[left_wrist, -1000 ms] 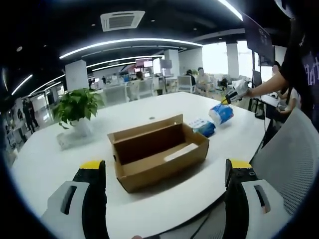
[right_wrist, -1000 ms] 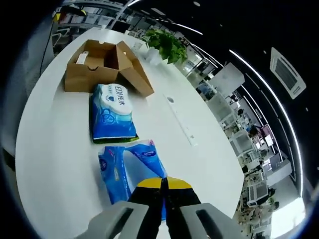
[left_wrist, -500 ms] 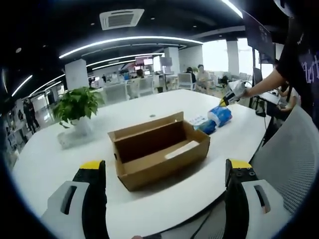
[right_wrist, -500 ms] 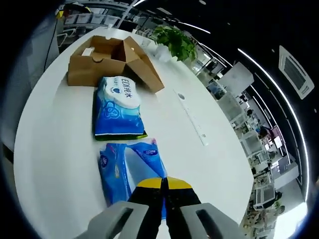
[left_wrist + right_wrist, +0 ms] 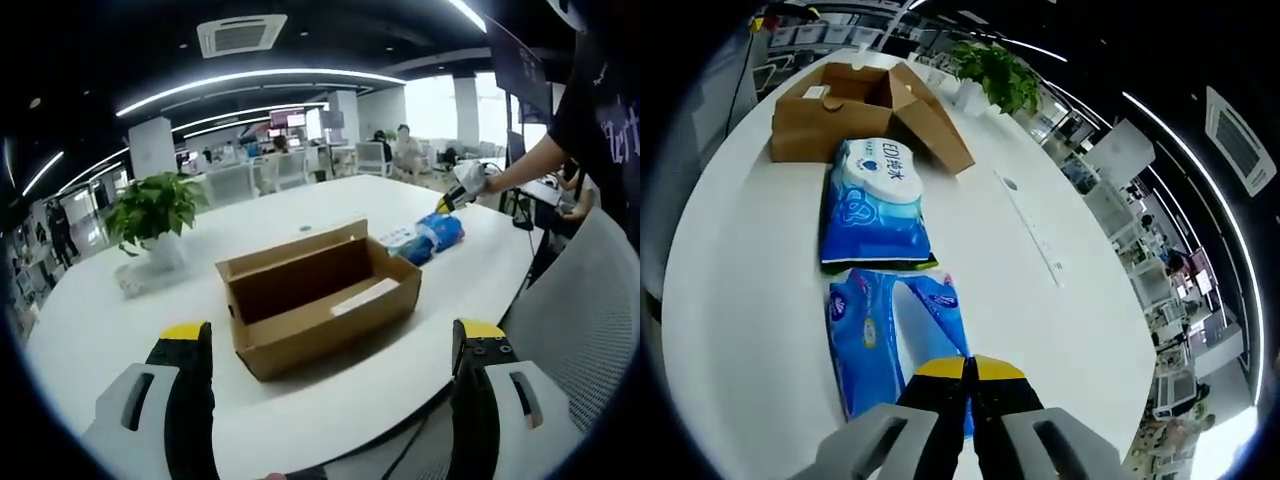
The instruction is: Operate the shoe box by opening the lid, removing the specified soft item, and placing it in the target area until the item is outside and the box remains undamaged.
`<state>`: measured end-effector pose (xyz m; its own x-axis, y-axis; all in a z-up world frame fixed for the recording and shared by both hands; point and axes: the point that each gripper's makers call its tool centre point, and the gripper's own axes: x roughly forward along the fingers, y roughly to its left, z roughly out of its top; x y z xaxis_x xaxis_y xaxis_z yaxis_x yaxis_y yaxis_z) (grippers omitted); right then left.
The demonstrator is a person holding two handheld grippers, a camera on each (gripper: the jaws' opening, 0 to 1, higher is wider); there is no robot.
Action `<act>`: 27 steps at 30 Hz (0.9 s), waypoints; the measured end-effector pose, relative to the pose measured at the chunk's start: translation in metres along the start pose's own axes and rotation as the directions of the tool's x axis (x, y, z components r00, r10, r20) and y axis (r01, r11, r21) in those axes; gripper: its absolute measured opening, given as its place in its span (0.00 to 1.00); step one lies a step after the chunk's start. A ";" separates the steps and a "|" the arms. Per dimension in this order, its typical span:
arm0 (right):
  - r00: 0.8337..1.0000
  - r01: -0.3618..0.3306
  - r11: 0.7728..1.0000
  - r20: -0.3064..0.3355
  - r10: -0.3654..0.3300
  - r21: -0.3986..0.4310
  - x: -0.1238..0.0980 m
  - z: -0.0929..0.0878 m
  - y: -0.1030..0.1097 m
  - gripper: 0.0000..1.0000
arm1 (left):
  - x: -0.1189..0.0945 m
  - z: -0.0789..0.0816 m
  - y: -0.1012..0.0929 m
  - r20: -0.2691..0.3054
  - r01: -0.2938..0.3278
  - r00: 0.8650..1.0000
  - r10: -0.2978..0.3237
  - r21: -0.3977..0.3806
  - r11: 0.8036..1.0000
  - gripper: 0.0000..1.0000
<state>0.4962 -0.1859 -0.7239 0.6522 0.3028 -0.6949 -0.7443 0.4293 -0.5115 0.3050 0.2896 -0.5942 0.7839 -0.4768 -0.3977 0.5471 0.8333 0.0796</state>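
Shoe box (image 5: 318, 305): sitting open on the white table (image 5: 120, 330), lid flap standing up at its far side; a pale strip is lying inside, too small to identify.
Soft items: in the right gripper view a blue-and-white pack (image 5: 873, 207) is lying just beside the box, and a second blue pack (image 5: 892, 335) is lying nearer, its near end passing under the jaw tips.
Hidden: whether the shut tips are pinching that second pack cannot be told; they are possibly only resting over it.
Left gripper (image 5: 332, 352): jaws spreading wide, hovering short of the box, holding nothing.
Right gripper (image 5: 969, 368): jaws pressing together, tips meeting.
Arm pose: in the left gripper view a person's bare forearm (image 5: 525, 168) is reaching from the right edge, lowering the gripper onto the packs.
Left view alone: potted plant (image 5: 153, 215) standing beyond the box.
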 end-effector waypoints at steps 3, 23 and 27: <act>1.000 0.002 1.000 -0.002 -0.002 0.014 0.001 0.001 -0.001 0.00 | 0.000 -0.001 0.000 -0.003 0.002 1.000 -0.002 0.002 1.000 0.99; 0.993 0.096 0.916 0.026 -0.116 0.390 -0.041 -0.004 -0.015 0.34 | 0.000 0.002 -0.007 0.009 0.028 1.000 -0.028 0.004 1.000 0.99; 0.994 0.091 0.878 0.009 -0.108 0.469 -0.045 -0.016 -0.001 0.45 | 0.000 0.002 -0.007 0.011 0.031 0.999 -0.031 0.005 1.000 0.99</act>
<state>0.4651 -0.2137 -0.7005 0.7301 0.2620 -0.6311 -0.5267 0.8041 -0.2756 0.3019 0.2829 -0.5926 0.7701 -0.5052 -0.3895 0.5724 0.8168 0.0722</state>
